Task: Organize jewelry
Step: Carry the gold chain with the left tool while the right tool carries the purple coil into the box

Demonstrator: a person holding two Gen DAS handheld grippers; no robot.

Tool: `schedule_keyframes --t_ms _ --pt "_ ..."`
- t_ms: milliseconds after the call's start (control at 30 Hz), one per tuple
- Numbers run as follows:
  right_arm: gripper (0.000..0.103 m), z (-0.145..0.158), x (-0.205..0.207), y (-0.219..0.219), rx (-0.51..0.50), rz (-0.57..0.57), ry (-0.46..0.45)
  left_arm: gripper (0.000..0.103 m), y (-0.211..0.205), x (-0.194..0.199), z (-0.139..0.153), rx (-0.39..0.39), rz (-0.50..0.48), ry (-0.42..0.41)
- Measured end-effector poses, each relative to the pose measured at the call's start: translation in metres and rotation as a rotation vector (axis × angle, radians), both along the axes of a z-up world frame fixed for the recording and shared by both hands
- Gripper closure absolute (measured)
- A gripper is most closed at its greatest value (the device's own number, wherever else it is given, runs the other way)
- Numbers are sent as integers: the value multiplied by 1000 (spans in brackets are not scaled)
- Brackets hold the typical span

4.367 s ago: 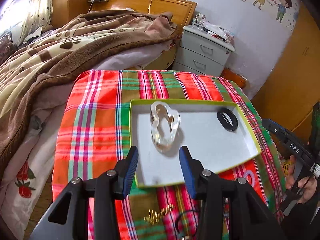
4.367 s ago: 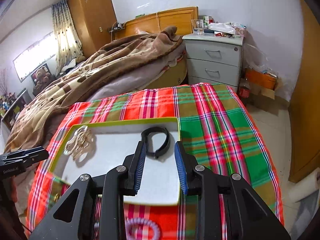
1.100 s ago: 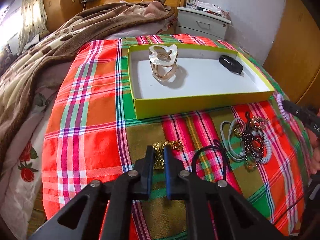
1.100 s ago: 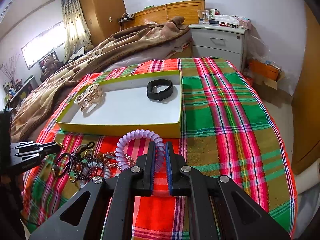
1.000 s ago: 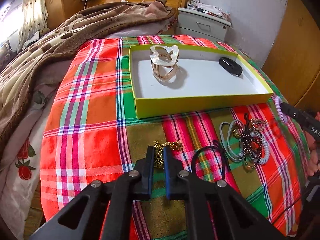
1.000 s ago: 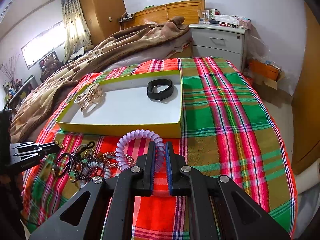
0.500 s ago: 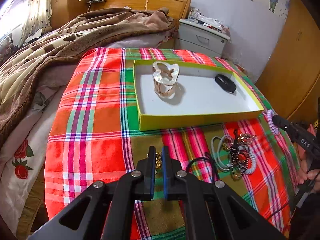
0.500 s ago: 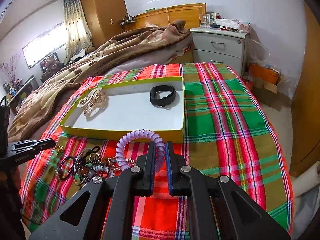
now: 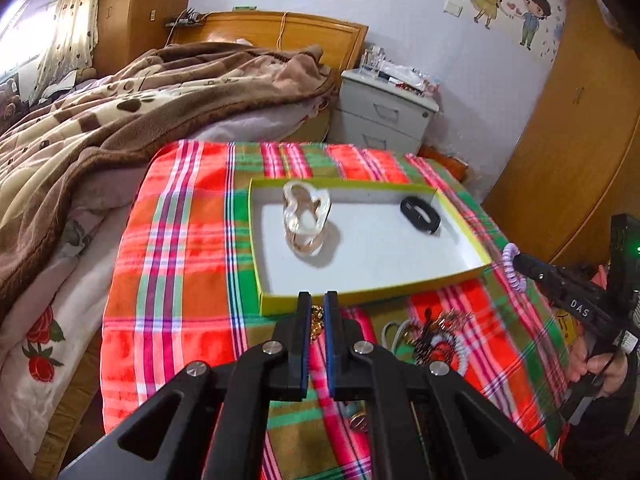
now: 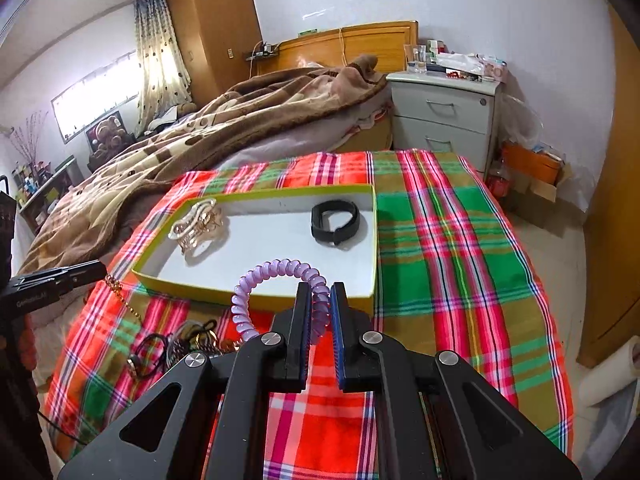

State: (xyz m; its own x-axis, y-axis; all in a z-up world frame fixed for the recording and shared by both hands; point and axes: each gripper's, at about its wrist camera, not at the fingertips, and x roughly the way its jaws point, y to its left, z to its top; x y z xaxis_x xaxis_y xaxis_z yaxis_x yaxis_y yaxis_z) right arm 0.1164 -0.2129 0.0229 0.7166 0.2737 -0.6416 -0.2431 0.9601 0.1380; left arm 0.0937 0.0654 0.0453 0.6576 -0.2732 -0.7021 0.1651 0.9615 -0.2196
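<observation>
Gold chain [image 9: 318, 319] is being pinched by the clenched left gripper [image 9: 318, 312]; a purple spiral hair tie [image 10: 280, 280] is being gripped by the right gripper [image 10: 320, 300] near the tray [image 10: 256, 294].

Each camera sits behind its own tongs and looks forward and downward along them. The left view faces the shallow yellow-green cardboard box [image 9: 372, 288] just beyond its tips; the right view sees the same box [image 10: 256, 294] from the right. Both share the plaid red-green cloth [image 9: 180, 264], and each shows the other tongs at its edge.
</observation>
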Motion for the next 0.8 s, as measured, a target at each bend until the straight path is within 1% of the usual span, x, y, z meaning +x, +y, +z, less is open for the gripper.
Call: schedule_keyframes --t_ms 267,433,700,800 --pt "93 17 14 10 5 23 -24 97 0 10 24 -11 -4 -49" --pt "93 26 32 20 13 47 -27 97 0 23 38 -11 -6 -79" --pt "93 18 66 35 10 64 17 97 -3 46 34 -10 -11 -67" --pt "93 13 76 38 9 67 34 97 -6 52 26 -9 -18 -50"
